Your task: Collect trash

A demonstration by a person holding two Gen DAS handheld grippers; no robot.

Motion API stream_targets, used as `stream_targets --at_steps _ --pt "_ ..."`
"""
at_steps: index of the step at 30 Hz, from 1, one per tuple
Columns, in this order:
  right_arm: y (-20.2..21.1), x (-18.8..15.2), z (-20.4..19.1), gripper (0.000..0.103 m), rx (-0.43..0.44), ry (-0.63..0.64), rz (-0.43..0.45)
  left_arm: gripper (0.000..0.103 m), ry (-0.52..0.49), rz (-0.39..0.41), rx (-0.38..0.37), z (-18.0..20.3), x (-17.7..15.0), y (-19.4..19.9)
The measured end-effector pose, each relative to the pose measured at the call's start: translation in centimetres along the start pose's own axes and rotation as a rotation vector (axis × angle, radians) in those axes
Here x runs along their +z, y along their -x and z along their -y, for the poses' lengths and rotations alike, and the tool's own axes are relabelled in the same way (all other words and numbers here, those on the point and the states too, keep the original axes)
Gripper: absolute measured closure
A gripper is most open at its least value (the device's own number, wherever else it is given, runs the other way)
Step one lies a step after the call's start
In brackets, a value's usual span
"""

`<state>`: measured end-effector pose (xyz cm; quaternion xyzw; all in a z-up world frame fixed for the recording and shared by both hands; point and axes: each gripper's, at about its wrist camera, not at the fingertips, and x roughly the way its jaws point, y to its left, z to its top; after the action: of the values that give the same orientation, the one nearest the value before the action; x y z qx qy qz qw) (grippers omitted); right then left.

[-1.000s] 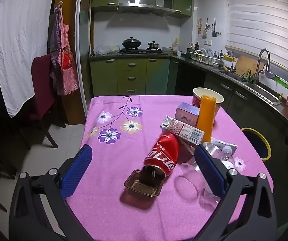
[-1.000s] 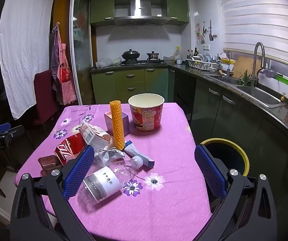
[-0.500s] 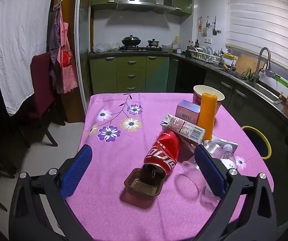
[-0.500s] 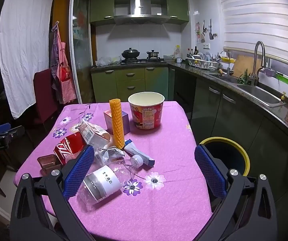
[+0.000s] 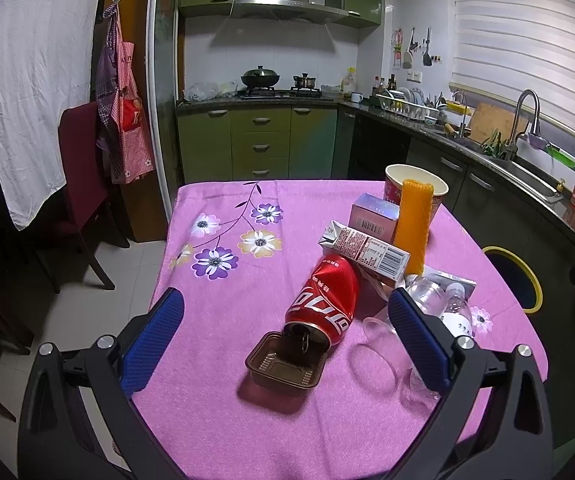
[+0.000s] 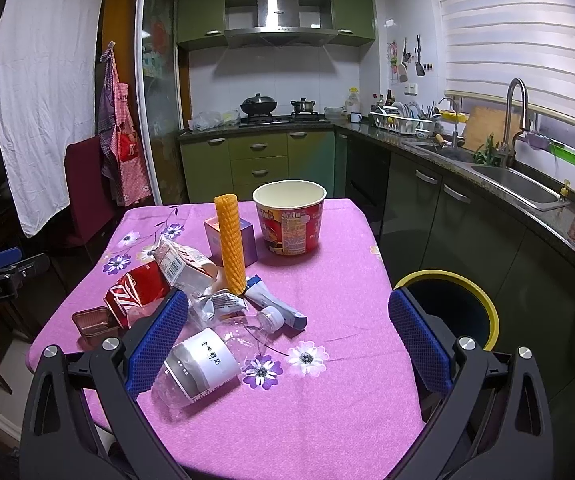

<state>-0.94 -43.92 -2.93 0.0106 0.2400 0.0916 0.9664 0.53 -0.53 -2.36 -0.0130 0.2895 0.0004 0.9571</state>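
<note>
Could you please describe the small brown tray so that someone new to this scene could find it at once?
On the pink floral tablecloth, find the red can lying on its side. The brown tray sits at the can's open end, the only shallow, empty square dish there.

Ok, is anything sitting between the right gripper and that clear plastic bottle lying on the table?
Nothing visible. The open right gripper hangs just above the clear plastic bottle, which lies on its side at the near edge of the trash pile, by the left finger. The crumpled wrapper and tube lie beyond it.
</note>
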Motion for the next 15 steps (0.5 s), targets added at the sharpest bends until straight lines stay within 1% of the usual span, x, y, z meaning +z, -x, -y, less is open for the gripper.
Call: stream_targets --at_steps 15 --pt "-0.27 -0.34 0.02 0.004 -0.002 -0.001 -0.006 0.006 0.001 -0.002 0.001 -0.05 0.14 0.01"
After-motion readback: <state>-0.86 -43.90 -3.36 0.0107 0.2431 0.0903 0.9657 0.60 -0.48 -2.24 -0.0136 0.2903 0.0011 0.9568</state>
